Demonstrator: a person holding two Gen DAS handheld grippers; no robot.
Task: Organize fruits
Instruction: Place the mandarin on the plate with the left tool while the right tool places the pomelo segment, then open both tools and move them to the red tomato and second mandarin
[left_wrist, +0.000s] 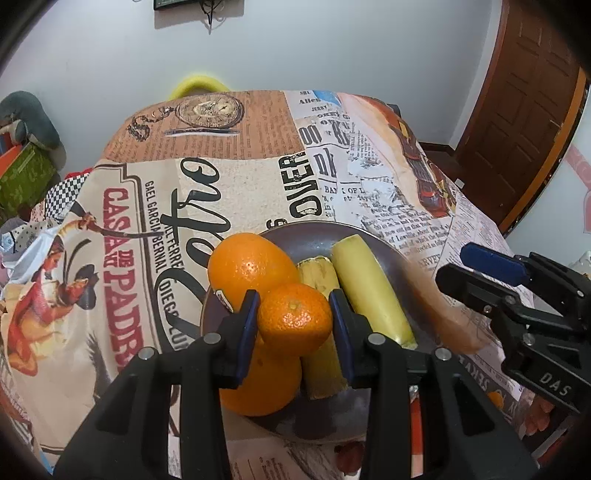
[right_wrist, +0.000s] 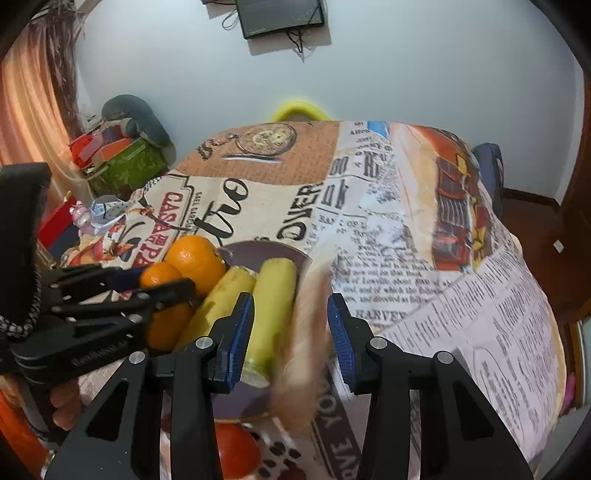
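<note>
A dark plate (left_wrist: 321, 236) on the patterned tablecloth holds two large oranges (left_wrist: 251, 264), and two banana pieces (left_wrist: 369, 288). My left gripper (left_wrist: 294, 326) is shut on a small mandarin (left_wrist: 294, 319) and holds it over the plate. In the right wrist view the plate (right_wrist: 280, 253) lies at centre left with the oranges (right_wrist: 195, 260), the mandarin (right_wrist: 159, 275) in the left gripper (right_wrist: 147, 284), and the banana pieces (right_wrist: 273, 299). My right gripper (right_wrist: 291, 332) is open above the plate's right edge; a blurred beige thing (right_wrist: 310, 332) lies between its fingers. It also shows in the left wrist view (left_wrist: 476, 273).
The tablecloth (left_wrist: 229, 184) covers the table, which ends at the far edge near a yellow chair back (left_wrist: 199, 85). Boxes and clutter (right_wrist: 122, 158) stand off the left side. A red-orange fruit (right_wrist: 236, 450) sits below the plate near the front edge. A door (left_wrist: 524, 110) is at right.
</note>
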